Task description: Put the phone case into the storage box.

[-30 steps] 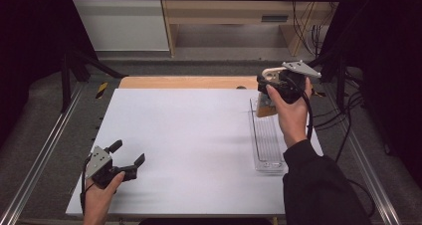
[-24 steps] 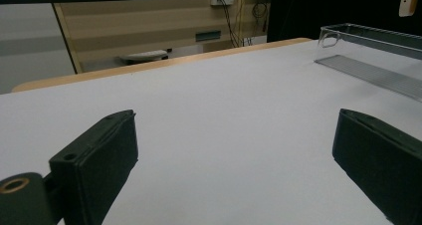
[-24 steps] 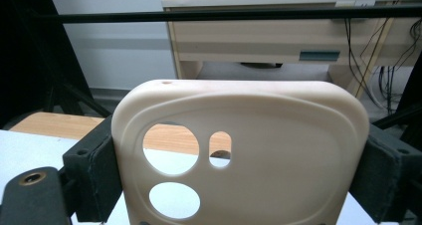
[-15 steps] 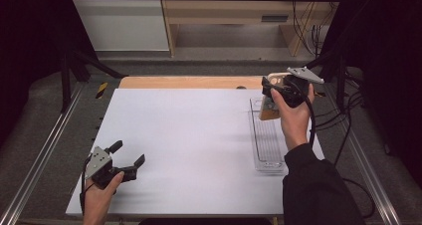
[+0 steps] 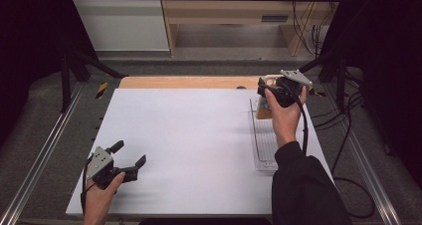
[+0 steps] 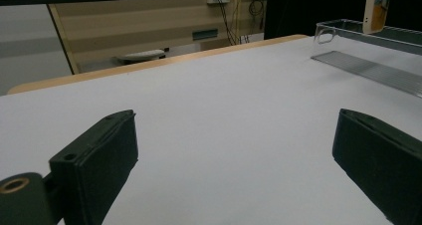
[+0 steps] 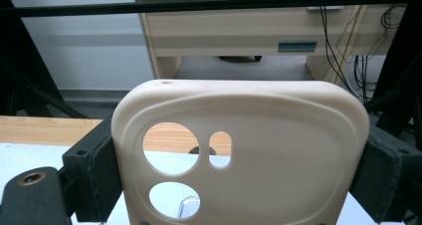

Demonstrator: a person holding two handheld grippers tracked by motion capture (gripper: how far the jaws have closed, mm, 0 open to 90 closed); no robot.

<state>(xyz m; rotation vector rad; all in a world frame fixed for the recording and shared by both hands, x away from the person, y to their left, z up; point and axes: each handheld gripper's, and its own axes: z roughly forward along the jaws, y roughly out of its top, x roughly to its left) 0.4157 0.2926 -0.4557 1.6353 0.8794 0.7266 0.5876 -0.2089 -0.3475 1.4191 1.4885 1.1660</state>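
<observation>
The right claw (image 5: 265, 85), raised over the clear tray (image 5: 264, 144), clamped a beige phone case (image 7: 239, 155); the left claw (image 5: 130, 157) rested low on the worktop (image 5: 189, 135), spread apart.

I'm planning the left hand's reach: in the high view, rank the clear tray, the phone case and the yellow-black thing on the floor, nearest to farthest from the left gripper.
From the left gripper:
1. Yellow-black thing, on the floor beyond the table's left corner.
2. Clear tray, right side.
3. Phone case, in the right gripper, far right.

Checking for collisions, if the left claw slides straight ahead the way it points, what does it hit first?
Probably nothing nearby: the left claw faces bare white tabletop. The clear tray sits off to one side; depth is uncertain.
</observation>
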